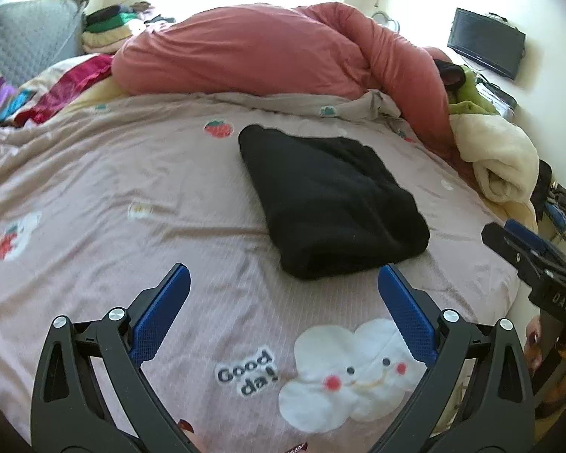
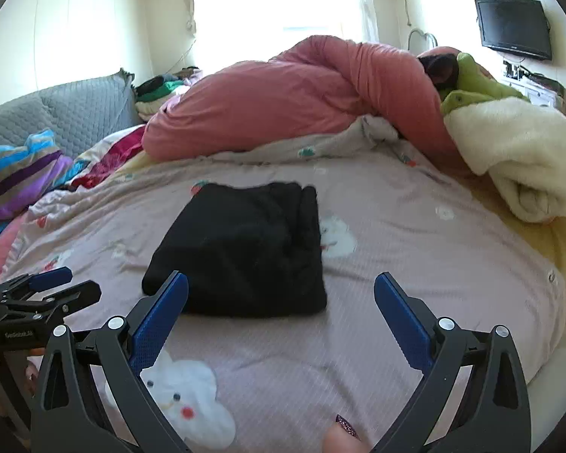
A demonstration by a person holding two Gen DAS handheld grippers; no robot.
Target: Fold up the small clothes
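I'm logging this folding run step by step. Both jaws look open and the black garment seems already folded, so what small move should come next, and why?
Probably lift both grippers back from the black garment. It lies as a compact folded bundle on the pink bedsheet, and the left gripper and right gripper both hover open, holding nothing. No unfolded small garment lies within the sheet area in view.

We see a bed (image 1: 94,188) covered in a pinkish cloud-and-strawberry sheet, with a folded black garment (image 1: 328,204) lying flat near its middle, a bunched salmon duvet (image 1: 245,53) along the far side and a rolled cream blanket (image 1: 502,162) at its right edge.
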